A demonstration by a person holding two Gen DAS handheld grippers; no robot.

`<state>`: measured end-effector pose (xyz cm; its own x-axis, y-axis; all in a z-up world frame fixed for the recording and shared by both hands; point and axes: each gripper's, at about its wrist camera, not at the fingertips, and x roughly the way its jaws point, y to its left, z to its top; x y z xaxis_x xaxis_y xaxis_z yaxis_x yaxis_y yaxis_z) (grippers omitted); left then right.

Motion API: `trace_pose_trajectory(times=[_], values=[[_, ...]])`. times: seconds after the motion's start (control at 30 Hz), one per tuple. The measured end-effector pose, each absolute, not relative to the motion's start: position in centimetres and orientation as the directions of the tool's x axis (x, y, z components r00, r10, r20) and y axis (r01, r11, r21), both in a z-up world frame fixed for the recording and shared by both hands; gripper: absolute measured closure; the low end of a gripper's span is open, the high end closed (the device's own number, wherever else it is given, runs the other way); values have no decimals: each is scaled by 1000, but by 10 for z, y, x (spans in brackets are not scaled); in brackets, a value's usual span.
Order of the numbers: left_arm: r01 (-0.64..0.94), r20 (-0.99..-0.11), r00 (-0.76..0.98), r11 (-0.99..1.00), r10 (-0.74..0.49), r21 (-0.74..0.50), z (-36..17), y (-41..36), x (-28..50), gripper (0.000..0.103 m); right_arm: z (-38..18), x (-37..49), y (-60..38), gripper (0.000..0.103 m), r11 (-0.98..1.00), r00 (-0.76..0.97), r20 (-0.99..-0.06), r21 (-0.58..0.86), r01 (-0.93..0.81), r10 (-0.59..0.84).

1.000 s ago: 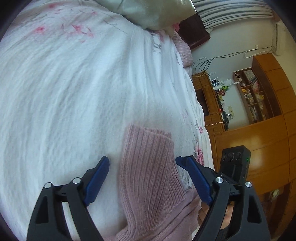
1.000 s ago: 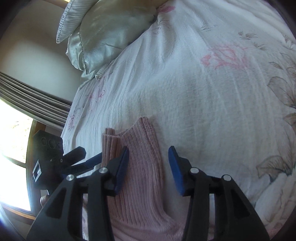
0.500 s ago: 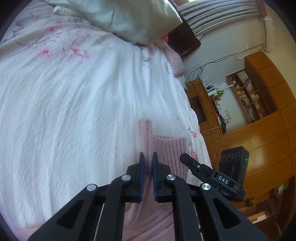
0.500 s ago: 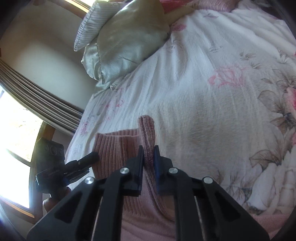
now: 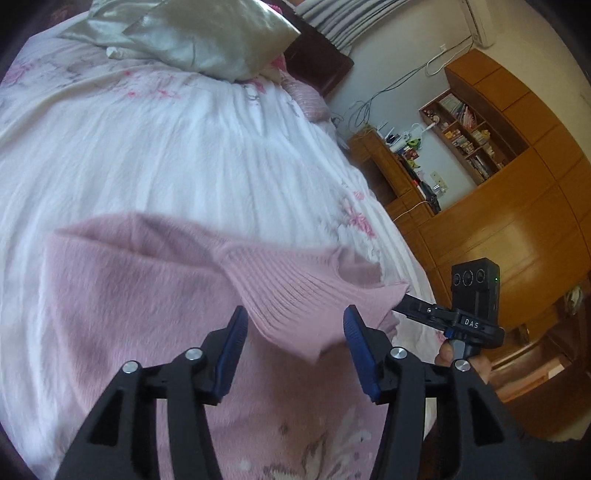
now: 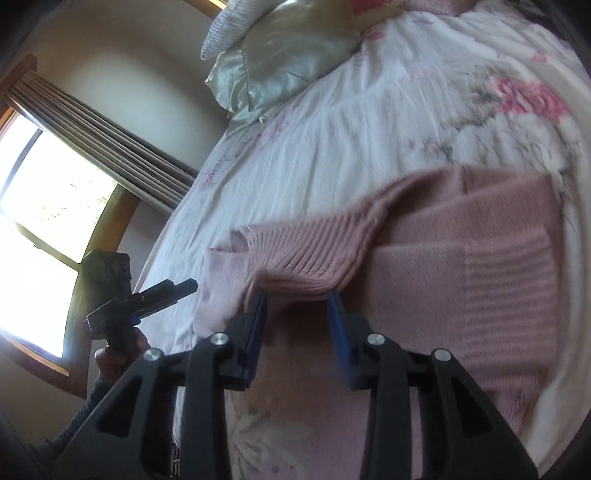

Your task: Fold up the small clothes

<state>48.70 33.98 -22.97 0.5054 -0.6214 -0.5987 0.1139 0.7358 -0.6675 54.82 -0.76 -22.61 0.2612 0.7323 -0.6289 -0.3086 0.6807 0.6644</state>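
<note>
A pink knit sweater [image 5: 155,295] lies on the floral white bedspread [image 5: 147,155] at the near edge of the bed, its ribbed hem band [image 5: 295,295] now doubled over the body; half a second ago both claws were pinched tight on that ribbed edge, and now both stand parted. The left gripper [image 5: 293,332] shows a clear gap between its blue pads [image 5: 231,347], the ribbed fold lying loose in that gap with nothing clamped; the right gripper [image 6: 297,314] is likewise spread, though the ribbed edge [image 6: 314,258] drapes across its fingertips [image 6: 258,314], so whether cloth is caught on a pad cannot be told through the motion blur. A satin pillow [image 5: 207,33] sits well apart at the head of the bed; a wooden bookshelf [image 5: 465,136] lines the far wall; a window [image 6: 37,221] glares beside the left hand [image 6: 122,354]. The release suggests one fold is laid down; the sweater looks only partly folded, and a further fold or smoothing likely lies ahead.
</note>
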Motion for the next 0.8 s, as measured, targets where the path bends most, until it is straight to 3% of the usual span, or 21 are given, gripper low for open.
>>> trace_pose_trajectory(times=[0.3, 0.47, 0.5, 0.53, 0.57, 0.8], values=[[-45, -569, 431, 613, -701, -789, -262, 328, 510, 36, -262, 555, -17, 62, 616, 200, -594, 785, -67, 779], [-133, -678, 346, 681, -649, -720, -287, 301, 529, 37, -283, 561, 9, 61, 662, 149, -651, 748, -33, 744], [-133, -691, 356, 698, -629, -704, -286, 299, 529, 42, -285, 560, 12, 62, 664, 146, -653, 747, -37, 743], [-128, -703, 354, 713, -617, -690, -284, 296, 529, 56, -284, 559, 15, 67, 675, 142, -664, 736, -55, 735], [-126, -730, 345, 742, -590, -659, -283, 293, 529, 97, -281, 558, 17, 93, 693, 143, -680, 717, -72, 719], [-47, -841, 318, 878, -438, -476, -276, 283, 516, 97, -264, 545, 1, 95, 753, 211, -723, 643, -140, 657]])
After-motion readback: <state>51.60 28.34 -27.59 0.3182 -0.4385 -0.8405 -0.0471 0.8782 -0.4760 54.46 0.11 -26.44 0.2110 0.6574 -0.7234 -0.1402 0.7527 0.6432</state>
